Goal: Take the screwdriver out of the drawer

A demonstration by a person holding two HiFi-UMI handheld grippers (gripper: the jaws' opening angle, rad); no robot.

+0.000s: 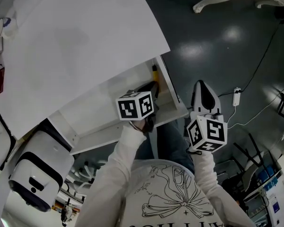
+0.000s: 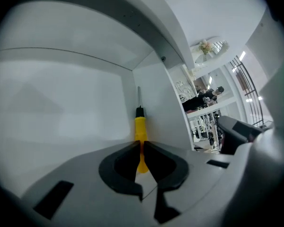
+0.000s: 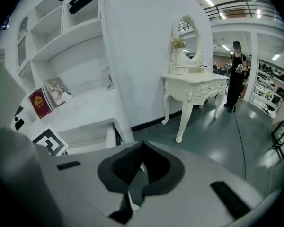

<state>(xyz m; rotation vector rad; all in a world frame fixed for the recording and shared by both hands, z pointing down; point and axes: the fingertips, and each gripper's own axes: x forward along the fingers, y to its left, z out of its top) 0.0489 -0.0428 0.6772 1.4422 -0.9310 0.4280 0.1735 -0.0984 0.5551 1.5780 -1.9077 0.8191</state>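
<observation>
The left gripper (image 2: 142, 144) pinches only the end of the screwdriver (image 2: 139, 126) (the right gripper (image 3: 141, 151) hangs closed, empty), so the tool may swivel loose against the drawer (image 2: 157, 103) wall.

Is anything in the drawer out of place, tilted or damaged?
Nothing stands out. The screwdriver lies straight along the side wall of the open drawer, and the left gripper is closed on its yellow handle.
</observation>
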